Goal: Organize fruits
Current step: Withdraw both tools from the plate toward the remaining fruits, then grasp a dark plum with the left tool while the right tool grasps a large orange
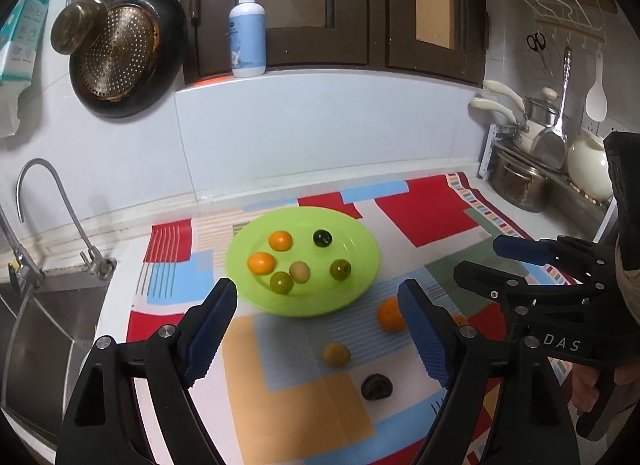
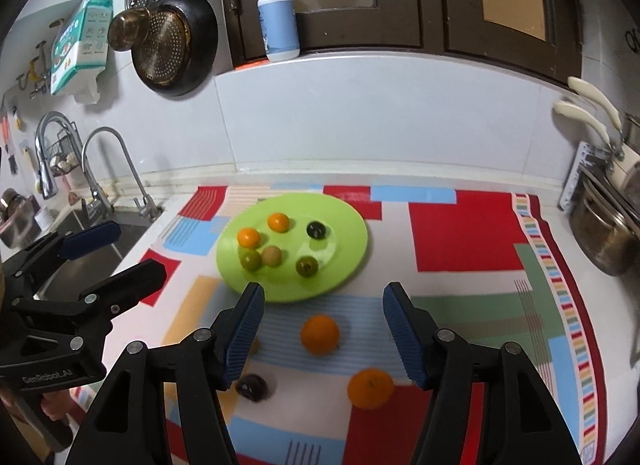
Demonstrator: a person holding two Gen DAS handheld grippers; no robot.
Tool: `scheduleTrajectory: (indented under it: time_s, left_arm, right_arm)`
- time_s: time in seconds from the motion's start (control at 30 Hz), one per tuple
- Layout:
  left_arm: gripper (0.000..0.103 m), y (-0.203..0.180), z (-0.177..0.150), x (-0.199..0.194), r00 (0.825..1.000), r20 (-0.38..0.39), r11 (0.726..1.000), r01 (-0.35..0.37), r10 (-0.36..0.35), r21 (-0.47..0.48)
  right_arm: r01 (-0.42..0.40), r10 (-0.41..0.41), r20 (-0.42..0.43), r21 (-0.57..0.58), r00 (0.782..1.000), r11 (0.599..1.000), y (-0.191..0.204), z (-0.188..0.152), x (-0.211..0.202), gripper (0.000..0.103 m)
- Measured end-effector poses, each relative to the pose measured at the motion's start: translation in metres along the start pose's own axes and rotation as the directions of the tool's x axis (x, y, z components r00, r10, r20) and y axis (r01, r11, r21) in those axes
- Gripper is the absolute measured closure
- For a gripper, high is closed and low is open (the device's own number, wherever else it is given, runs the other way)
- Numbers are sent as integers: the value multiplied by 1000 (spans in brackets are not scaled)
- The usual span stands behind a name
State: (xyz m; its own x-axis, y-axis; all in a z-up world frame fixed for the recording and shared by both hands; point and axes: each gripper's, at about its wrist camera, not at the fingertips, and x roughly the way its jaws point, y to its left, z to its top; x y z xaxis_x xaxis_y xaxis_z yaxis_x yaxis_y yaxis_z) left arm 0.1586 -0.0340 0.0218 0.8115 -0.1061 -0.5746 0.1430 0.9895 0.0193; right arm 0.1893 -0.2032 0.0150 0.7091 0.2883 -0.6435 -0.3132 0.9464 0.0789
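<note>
A green plate [image 1: 360, 249] [image 2: 348, 237] on the patterned mat holds several small fruits: two orange, two green, one tan, one dark. On the mat in front of it lie an orange [image 1: 389, 315] [image 2: 320, 334], a second orange [image 2: 370, 388], a yellow fruit [image 1: 337, 354] and a dark fruit [image 1: 376, 387] [image 2: 252, 386]. My left gripper [image 1: 320, 329] is open and empty above the yellow fruit. My right gripper [image 2: 322, 331] is open and empty, with the nearer orange between its fingers' line of sight.
A sink [image 1: 36, 329] with faucets [image 1: 48, 201] lies left of the mat. Pots and utensils [image 1: 536, 161] stand at the right. A pump bottle [image 1: 247, 31] is on the sill. Pans hang on the wall [image 1: 120, 53].
</note>
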Motion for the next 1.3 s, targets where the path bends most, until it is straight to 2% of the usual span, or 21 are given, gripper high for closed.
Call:
scheduleTrajectory:
  time_s: [0.23, 0.6, 0.97, 1.07, 1.3]
  left_arm:
    - [20, -13, -20, -3, 1000, 8, 1000, -7, 6, 11]
    - [20, -29, -54, 12, 1000, -29, 1000, 0, 1, 26]
    - [21, -44, -85, 40, 993, -119, 999, 12, -7, 42]
    - [23, -48, -92, 47, 990, -137, 999, 24, -17, 43]
    - [36, -49, -101, 63, 983, -184, 999, 38, -32, 29]
  right_arm:
    - [9, -8, -22, 16, 1000, 1000, -7, -25, -2, 40]
    - [28, -28, -68, 1, 997, 1000, -15, -60, 8, 40]
    - [24, -23, -128, 6, 991, 1000, -27, -83, 31, 40]
    - [14, -11, -147, 16, 989, 1000, -29, -88, 38, 40]
    - [10, -8, -164, 14, 986, 1000, -30, -93, 50, 41]
